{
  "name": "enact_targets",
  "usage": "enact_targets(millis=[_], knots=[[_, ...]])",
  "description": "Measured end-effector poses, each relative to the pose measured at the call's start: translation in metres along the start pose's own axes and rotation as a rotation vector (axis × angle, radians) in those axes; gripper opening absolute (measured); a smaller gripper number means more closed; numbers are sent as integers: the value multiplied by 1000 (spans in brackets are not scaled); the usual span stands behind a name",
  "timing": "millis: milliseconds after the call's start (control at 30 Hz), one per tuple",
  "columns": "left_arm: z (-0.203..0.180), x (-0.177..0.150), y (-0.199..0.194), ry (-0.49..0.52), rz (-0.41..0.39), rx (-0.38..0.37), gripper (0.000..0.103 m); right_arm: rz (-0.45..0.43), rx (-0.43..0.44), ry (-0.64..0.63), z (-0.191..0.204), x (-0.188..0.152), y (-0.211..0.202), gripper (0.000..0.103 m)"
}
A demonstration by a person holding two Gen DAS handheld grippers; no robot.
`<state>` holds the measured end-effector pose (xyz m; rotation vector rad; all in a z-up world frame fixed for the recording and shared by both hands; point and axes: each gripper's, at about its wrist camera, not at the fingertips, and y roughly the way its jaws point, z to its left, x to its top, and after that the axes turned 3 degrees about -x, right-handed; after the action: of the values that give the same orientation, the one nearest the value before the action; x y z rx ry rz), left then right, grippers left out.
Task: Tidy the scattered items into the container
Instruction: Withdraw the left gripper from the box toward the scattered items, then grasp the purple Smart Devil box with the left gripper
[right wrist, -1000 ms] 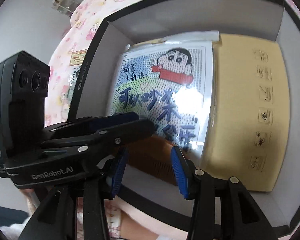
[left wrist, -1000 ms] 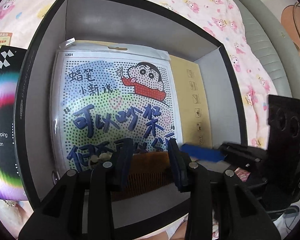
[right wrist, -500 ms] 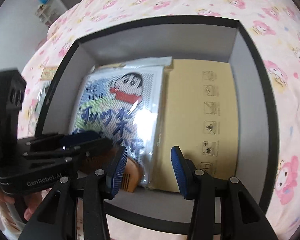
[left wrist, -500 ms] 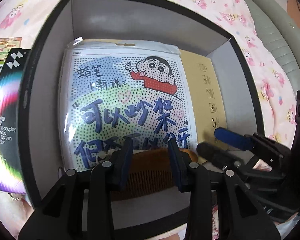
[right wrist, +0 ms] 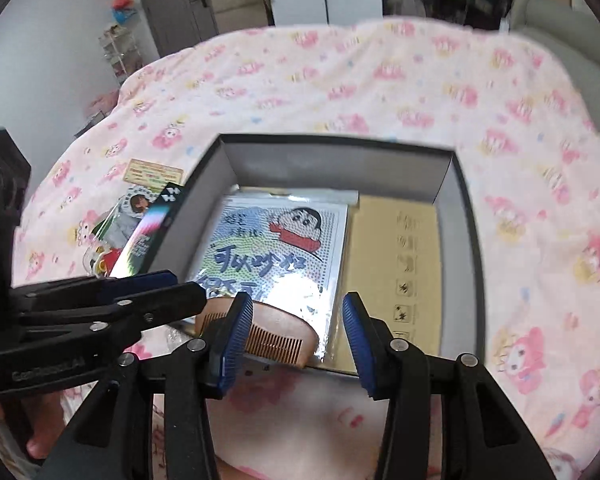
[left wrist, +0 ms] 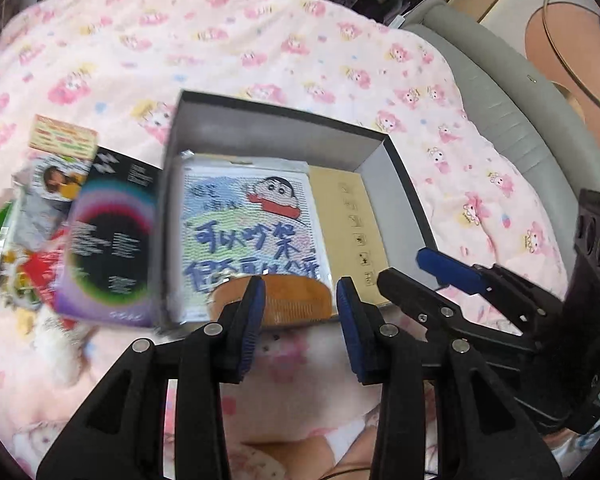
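Observation:
A black open box (left wrist: 284,120) (right wrist: 340,140) lies on the pink bedspread. Inside it lie a cartoon-printed packet (left wrist: 252,232) (right wrist: 276,248), a tan card (left wrist: 352,220) (right wrist: 396,256) and a wooden comb (left wrist: 296,304) (right wrist: 276,336) at the near wall. My left gripper (left wrist: 300,324) is open and empty, above the bedspread just in front of the box. My right gripper (right wrist: 296,340) is open and empty beside it; it also shows in the left wrist view (left wrist: 416,272). The left gripper shows in the right wrist view (right wrist: 180,288).
Left of the box lie a black screen-protector package (left wrist: 108,240) (right wrist: 148,236), a photo-card packet (left wrist: 52,184) (right wrist: 136,204) and small colourful items (left wrist: 28,276). A grey padded bed edge (left wrist: 500,92) runs along the right. Shelves and a door (right wrist: 172,4) stand beyond the bed.
Both grippers have pulled back and up out of the box. The comb stays in the box at the near wall. More of the bed and the items left of the box now show.

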<state>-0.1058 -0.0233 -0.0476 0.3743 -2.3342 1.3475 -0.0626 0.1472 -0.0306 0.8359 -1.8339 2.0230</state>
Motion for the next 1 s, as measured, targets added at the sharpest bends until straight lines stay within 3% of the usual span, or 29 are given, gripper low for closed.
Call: enact_targets(millis=[167, 267, 433, 633, 767, 1000], knots=[[17, -21, -29, -48, -13, -31, 37, -19, -12, -52, 18, -5, -28, 43], [27, -34, -39, -78, -26, -1, 37, -33, 9, -93, 41, -5, -30, 43], [60, -47, -64, -162, -57, 30, 37, -51, 94, -146, 80, -1, -35, 43], [109, -54, -80, -271, -72, 68, 40, -1, 219, -128, 116, 6, -14, 43], [143, -51, -71, -351, -65, 88, 41, 36, 263, -132, 137, 10, 11, 43], [198, -37, -24, -559, 12, 61, 41, 96, 204, -160, 157, 21, 67, 42]])
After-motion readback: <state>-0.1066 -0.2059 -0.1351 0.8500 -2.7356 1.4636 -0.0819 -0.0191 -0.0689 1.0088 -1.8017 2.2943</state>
